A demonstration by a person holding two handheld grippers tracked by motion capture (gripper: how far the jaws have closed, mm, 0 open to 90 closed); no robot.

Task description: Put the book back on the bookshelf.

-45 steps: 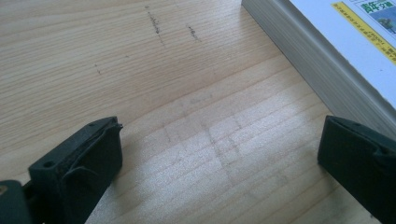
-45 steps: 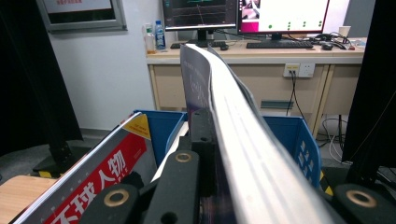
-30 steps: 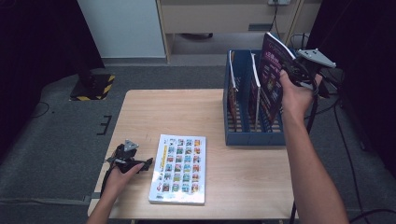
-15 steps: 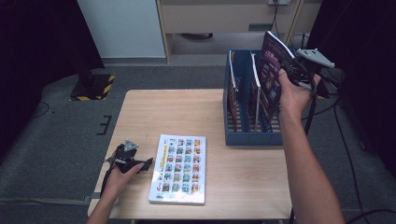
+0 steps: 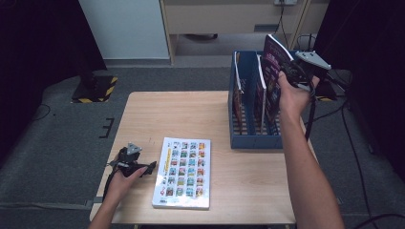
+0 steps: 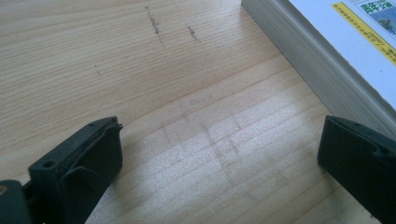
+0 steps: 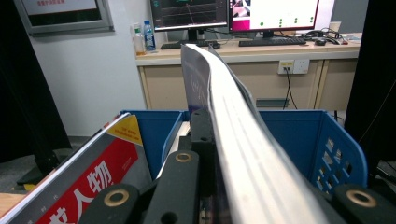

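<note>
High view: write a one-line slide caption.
Right hand-held gripper lowers a purple book into the blue file rack; the left hand-held gripper rests beside a picture book.

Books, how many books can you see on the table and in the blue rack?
4: one flat book on the table; two standing in the blue rack, a red-covered one and another; a purple one clamped by the right gripper above it. Others may be hidden.

office: desk monitors (image 7: pixel 233 14), keyboard (image 7: pixel 273 42).
</note>
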